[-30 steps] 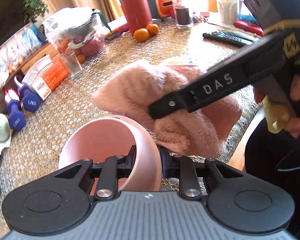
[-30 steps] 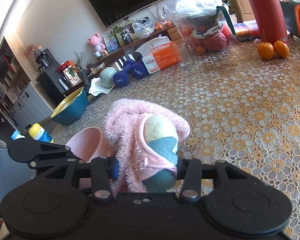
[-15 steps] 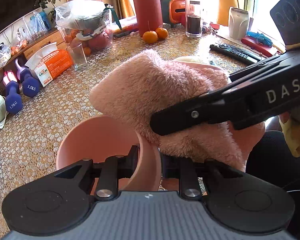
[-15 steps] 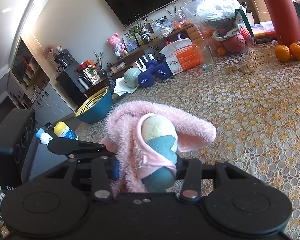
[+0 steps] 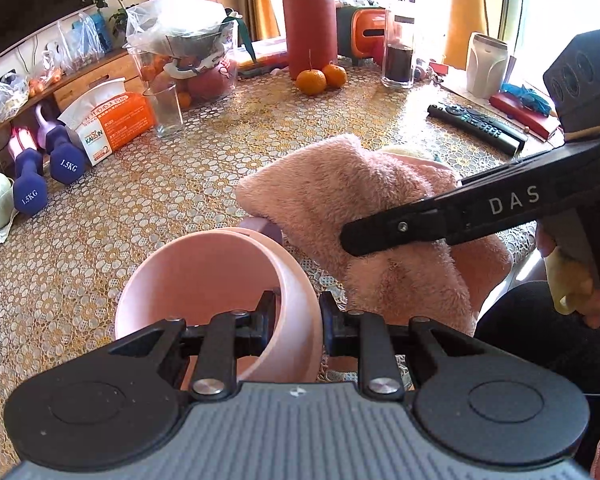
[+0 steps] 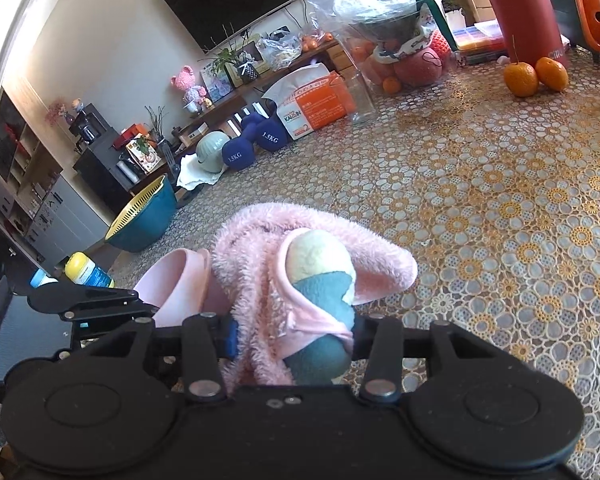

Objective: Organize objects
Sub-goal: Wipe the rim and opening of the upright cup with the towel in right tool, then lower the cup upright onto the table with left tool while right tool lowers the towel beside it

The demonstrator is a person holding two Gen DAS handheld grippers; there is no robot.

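Observation:
My left gripper (image 5: pixel 298 310) is shut on the rim of a pink bowl (image 5: pixel 204 276) and holds it near the table's front edge. My right gripper (image 6: pixel 292 332) is shut on a fluffy pink cloth item (image 6: pixel 260 264) with a cream and teal patch (image 6: pixel 320 280). In the left wrist view the pink cloth (image 5: pixel 340 196) hangs just right of and behind the bowl, pinched by the right gripper's black fingers (image 5: pixel 440 220). In the right wrist view the bowl (image 6: pixel 180 284) sits left of the cloth.
The table has a gold floral lace cloth (image 5: pixel 120 216). On it stand a red jug (image 5: pixel 310 20), two oranges (image 5: pixel 320 78), an empty glass (image 5: pixel 166 110), a tissue box (image 5: pixel 112 124), blue dumbbells (image 5: pixel 44 172), a remote (image 5: pixel 476 126) and a bagged fruit bowl (image 5: pixel 188 56).
The pink cloth, held by the right gripper, rose above the bowl's right side and has now drawn back a little right. The left gripper keeps its hold on the bowl.

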